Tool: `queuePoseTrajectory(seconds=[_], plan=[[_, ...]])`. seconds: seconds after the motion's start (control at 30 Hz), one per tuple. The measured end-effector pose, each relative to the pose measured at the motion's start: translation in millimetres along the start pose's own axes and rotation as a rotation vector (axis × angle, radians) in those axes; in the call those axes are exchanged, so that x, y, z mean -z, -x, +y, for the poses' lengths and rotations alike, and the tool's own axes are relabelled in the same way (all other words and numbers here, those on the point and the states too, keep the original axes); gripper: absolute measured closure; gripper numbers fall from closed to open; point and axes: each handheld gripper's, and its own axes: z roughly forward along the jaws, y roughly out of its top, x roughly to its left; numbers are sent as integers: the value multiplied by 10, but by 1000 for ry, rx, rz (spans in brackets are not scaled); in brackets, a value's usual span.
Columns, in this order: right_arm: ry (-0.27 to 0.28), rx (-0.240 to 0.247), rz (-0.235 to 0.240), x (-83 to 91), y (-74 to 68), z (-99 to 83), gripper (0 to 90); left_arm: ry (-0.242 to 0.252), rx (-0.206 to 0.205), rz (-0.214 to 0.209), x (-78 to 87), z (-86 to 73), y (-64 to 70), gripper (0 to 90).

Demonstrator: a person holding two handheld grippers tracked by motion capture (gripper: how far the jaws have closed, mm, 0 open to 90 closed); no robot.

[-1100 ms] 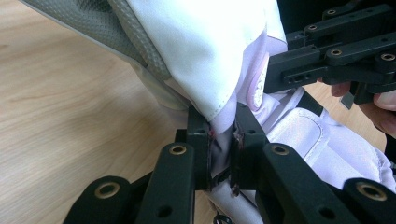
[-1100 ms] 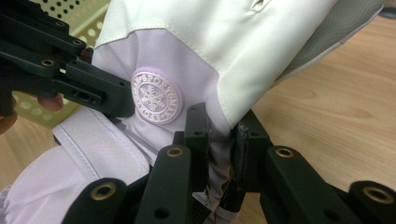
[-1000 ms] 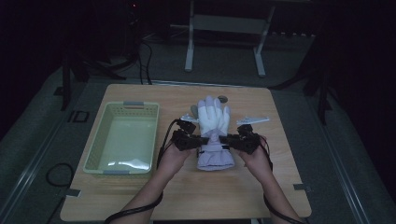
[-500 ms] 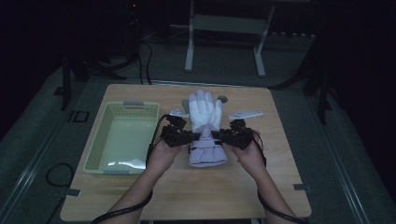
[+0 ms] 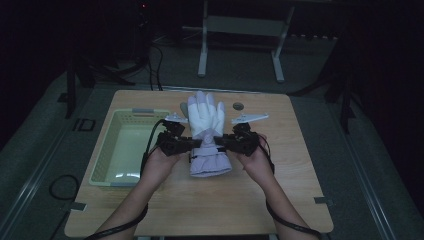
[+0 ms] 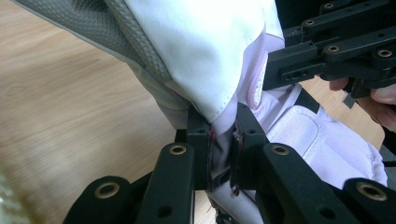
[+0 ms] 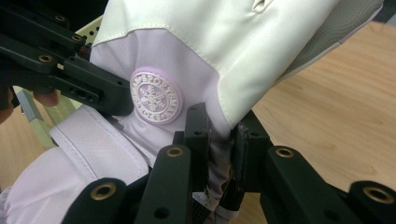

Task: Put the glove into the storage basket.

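With both tongs, left and right, pinching thin cuff fabric between them, the glove could slip free if tugged.

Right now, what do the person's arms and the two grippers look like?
Bare forearms, no sleeves. The left gripper and right gripper are black linkages with brass-coloured pivot pins and flat black fingers. Each carries a grey three-cornered plate and trails a black cable.
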Motion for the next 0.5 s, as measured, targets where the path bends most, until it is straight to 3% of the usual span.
queuePoseTrajectory(seconds=[0.23, 0.33, 0.4, 0.5], plan=[[1, 12, 14, -90, -130, 100, 780, 13, 7, 14, 165, -47, -95, 808], [1, 23, 26, -178, -240, 195, 780, 19, 16, 28, 313, -76, -185, 808], [2, 27, 30, -200, -265, 216, 780, 19, 16, 28, 313, -76, -185, 808], [6, 33, 43, -276, -347, 286, 780, 23, 23, 48, 460, -106, -263, 808]])
